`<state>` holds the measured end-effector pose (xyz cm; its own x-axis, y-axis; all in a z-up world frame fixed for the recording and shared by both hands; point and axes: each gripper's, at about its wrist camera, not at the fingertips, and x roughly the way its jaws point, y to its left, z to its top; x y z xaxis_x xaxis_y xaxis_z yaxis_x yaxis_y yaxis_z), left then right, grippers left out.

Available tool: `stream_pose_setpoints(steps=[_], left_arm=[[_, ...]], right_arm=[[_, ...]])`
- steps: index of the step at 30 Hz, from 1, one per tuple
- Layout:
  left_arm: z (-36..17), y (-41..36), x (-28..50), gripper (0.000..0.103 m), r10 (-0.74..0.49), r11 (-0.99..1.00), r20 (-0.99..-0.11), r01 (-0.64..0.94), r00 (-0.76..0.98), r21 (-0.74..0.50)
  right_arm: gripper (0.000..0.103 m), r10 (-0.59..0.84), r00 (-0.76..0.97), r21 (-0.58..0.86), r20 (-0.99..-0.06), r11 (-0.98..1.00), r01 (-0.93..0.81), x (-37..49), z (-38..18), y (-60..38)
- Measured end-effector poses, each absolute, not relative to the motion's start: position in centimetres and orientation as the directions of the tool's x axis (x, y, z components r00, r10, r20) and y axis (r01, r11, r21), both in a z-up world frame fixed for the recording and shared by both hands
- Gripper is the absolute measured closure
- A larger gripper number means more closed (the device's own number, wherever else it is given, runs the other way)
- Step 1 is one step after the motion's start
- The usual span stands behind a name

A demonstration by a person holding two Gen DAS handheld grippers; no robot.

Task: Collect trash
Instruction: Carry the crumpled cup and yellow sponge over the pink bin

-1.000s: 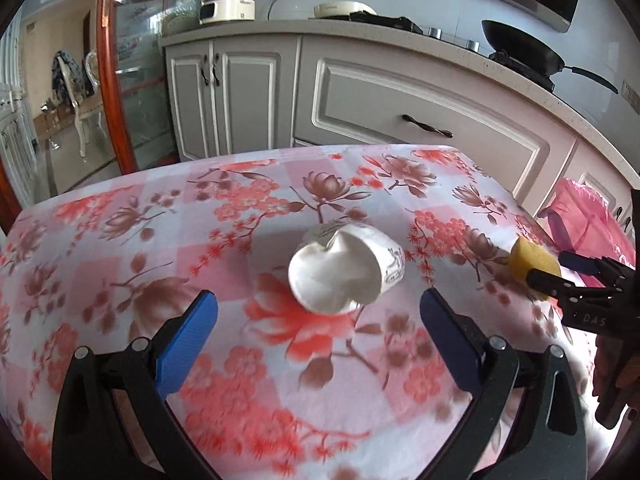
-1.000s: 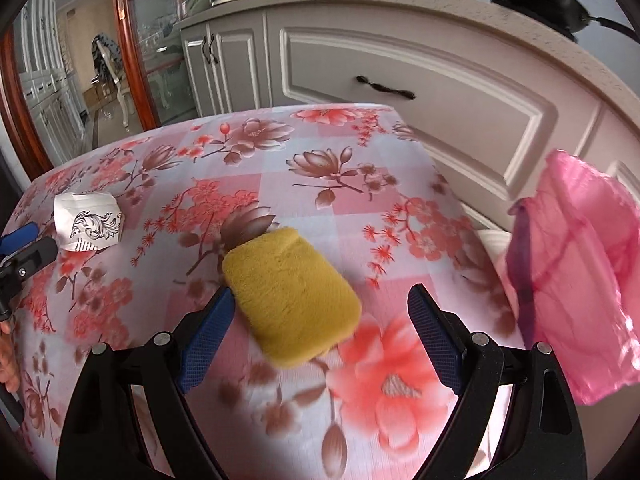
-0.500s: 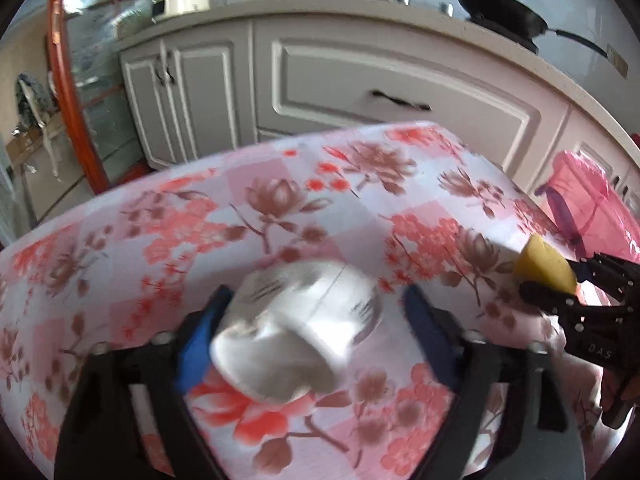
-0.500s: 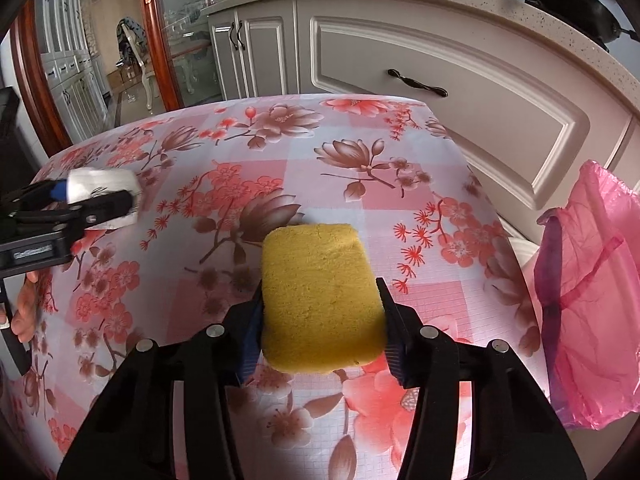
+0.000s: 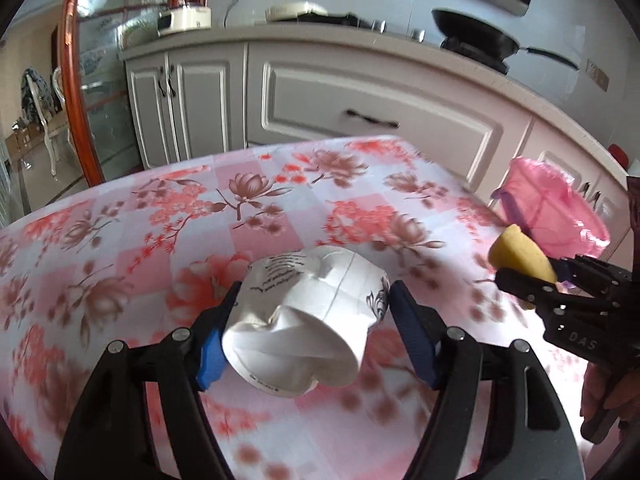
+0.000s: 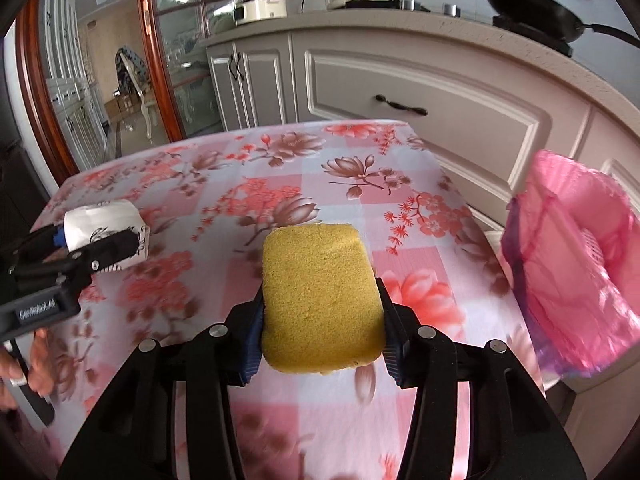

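Left gripper (image 5: pixel 312 326) is clamped on crumpled paper cup (image 5: pixel 308 320): light, thin-walled, already dented, best held across its sides w/ gentle squeeze. Right gripper (image 6: pixel 322 320) is clamped on yellow sponge (image 6: pixel 320 300): soft, springy, grippy. Both are held above the surface (image 6: pixel 280 184); pink bag (image 6: pixel 572 264) is seen just off its right edge.
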<state>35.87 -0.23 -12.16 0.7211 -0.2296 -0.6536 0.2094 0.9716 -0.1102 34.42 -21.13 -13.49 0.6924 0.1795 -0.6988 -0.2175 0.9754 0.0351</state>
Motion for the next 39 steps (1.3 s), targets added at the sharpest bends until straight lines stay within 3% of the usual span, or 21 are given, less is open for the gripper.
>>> stream_pose_setpoints(steps=[14, 20, 39], left_arm=[[-7.8, -1.7, 23.2, 0.032, -0.241, 0.97, -0.487, 0.215, 0.84, -0.109], [-7.0, -2.5, 19.6, 0.032, -0.263, 0.965, -0.457, 0.24, 0.85, -0.108], [-4.1, -7.7, 17.4, 0.032, -0.378, 0.922, -0.376, 0.379, 0.846, -0.073]], right_arm=[[0.056, 0.179, 0.789, 0.031, -0.588, 0.979, -0.2, 22.3, -9.0, -21.2], [0.056, 0.167, 0.818, 0.021, -0.551, 0.982, -0.186, 18.6, -7.6, -21.4], [0.056, 0.049, 0.884, 0.059, -0.466, 0.998, -0.024, 14.7, -4.7, -27.4]])
